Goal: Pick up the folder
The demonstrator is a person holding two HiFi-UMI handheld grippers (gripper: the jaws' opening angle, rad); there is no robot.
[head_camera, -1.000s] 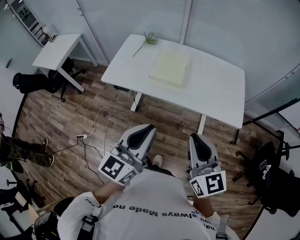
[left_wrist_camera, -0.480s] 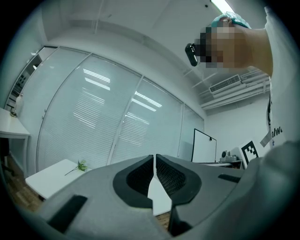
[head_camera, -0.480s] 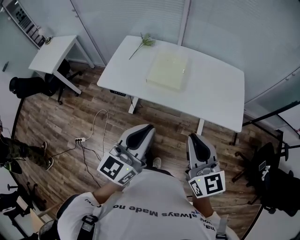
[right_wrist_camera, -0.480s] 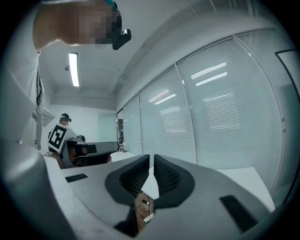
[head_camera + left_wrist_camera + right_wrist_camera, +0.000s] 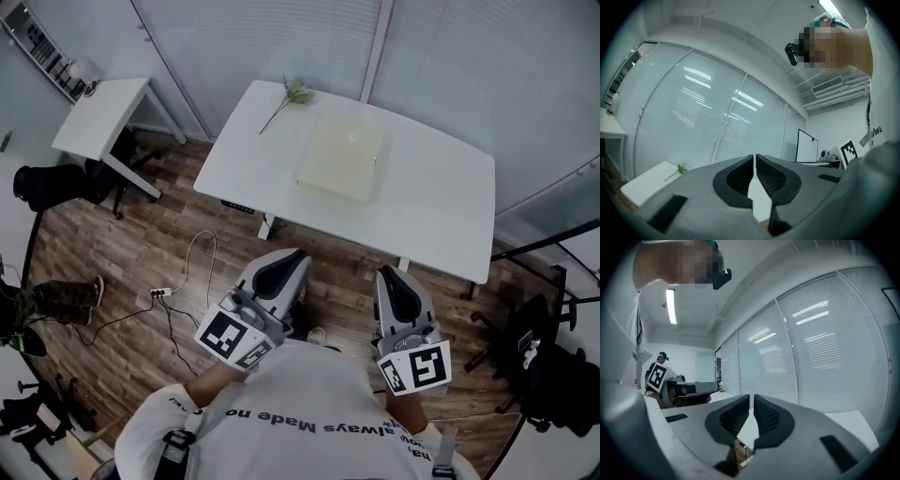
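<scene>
A pale yellow folder (image 5: 342,163) lies flat near the middle of a white table (image 5: 441,211) ahead of me. Both grippers are held close to my body, well short of the table's near edge and over the wooden floor. My left gripper (image 5: 291,259) is shut with nothing in it, its jaws (image 5: 754,161) pointing level toward the table. Beside it, my right gripper (image 5: 389,278) is also shut and empty (image 5: 751,401).
A green plant sprig (image 5: 289,97) lies at the table's far left corner. A smaller white desk (image 5: 94,117) stands at the left with a black chair (image 5: 56,180). A power strip and cables (image 5: 164,294) trail across the floor. Dark chairs and stands (image 5: 539,356) sit at the right.
The table and folder sit nearer and lower in the head view than a second ago, as I have moved toward them. Both grippers stay shut, held the same way.
</scene>
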